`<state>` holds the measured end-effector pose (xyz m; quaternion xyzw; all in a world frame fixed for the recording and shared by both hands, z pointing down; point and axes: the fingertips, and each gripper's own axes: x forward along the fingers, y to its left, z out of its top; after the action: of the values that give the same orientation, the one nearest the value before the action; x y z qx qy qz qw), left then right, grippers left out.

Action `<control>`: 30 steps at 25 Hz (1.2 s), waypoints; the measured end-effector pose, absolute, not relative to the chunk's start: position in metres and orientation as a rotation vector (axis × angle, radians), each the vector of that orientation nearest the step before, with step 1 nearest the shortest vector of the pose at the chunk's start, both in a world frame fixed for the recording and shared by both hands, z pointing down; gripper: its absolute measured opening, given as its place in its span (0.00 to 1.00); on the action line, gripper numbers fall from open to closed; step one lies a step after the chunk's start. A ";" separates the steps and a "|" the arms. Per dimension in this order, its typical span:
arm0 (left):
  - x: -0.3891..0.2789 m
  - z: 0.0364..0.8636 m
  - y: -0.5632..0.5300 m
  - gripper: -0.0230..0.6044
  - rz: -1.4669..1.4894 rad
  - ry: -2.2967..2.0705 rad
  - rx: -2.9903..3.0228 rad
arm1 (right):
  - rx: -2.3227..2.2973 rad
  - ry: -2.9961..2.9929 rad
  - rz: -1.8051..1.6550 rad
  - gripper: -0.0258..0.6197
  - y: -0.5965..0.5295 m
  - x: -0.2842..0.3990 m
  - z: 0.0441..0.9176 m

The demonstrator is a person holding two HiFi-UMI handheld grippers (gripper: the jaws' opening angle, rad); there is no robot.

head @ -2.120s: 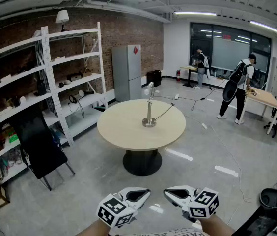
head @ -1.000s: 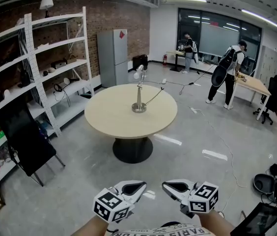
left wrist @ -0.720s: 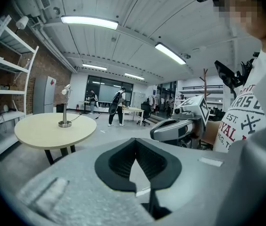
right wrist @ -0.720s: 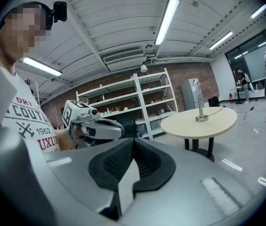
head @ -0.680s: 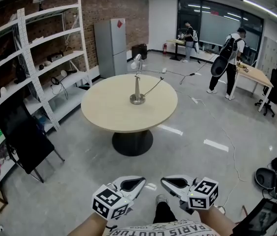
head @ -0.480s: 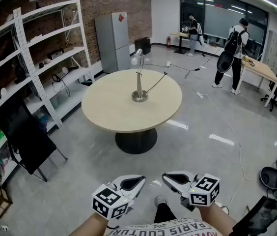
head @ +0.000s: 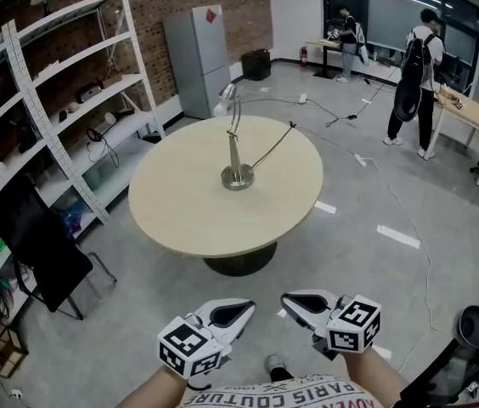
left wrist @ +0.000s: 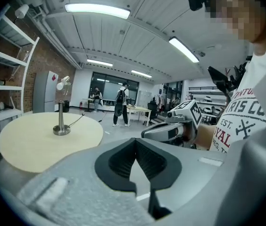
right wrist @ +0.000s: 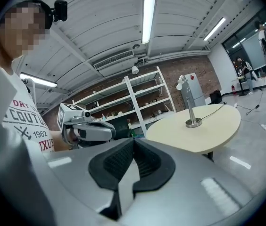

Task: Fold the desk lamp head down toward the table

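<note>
Desk lamp (head: 235, 147) upright near centre of round tabletop (head: 180, 215), head raised toward far edge, cord (head: 272, 147) running to far-right edge, left claw (head: 248, 307) pinched together, empty, right claw (head: 287, 299) likewise, both above floor (head: 138, 313), well short of near edge

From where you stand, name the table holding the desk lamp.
The round table nearest you: the desk lamp stands near its middle. The rectangular table is far right.
</note>
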<state>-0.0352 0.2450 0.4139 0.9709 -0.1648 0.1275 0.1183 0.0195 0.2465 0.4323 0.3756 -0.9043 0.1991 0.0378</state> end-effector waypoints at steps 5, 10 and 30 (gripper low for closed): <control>0.020 0.401 0.203 0.04 0.402 -0.467 2.924 | 1.162 -2.785 0.622 0.04 0.199 0.072 0.429; 0.043 0.400 0.177 0.04 0.410 -0.510 2.900 | 1.157 -2.814 0.600 0.04 0.172 0.100 0.423; 0.050 0.427 0.005 0.04 0.405 -0.588 2.842 | 1.212 -2.767 0.619 0.04 0.012 0.126 0.435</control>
<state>0.0495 0.0053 0.4265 0.9645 -0.1994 0.1374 0.1056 0.1264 0.0125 0.4350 0.3930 -0.8969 0.2007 0.0291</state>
